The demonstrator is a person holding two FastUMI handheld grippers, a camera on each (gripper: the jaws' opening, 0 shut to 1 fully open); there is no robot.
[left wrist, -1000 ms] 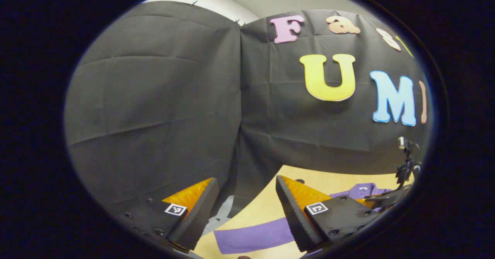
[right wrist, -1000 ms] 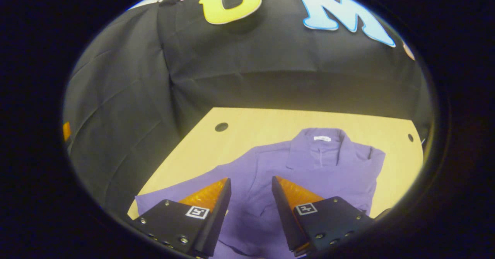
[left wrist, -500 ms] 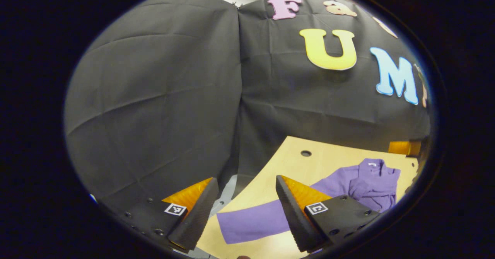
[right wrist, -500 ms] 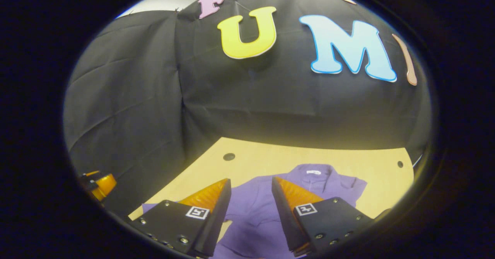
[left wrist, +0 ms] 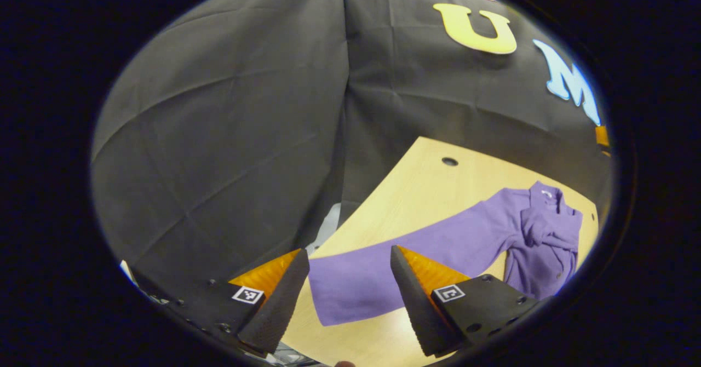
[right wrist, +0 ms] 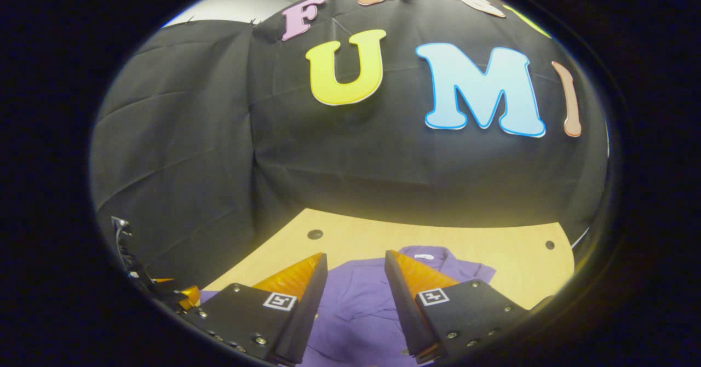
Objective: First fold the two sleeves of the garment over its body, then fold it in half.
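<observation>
garment [left wrist: 526, 230]: purple collared shirt, lying on the light wooden table [left wrist: 416, 186]. collar end toward the table's far edge by the black cloth wall; one long sleeve [left wrist: 394, 268] stretched flat across the table away from the body, cuff near the table's left edge. sleeve not folded over the body.

left gripper [left wrist: 348, 290]: above the table, fingers spread wide, holding nothing; sleeve cuff seen between them, contact with the cloth cannot be told.

right gripper [right wrist: 355, 296]: above the table, over the shirt body [right wrist: 356, 312], fingers apart, empty.

table: round holes near its far corners.
</observation>
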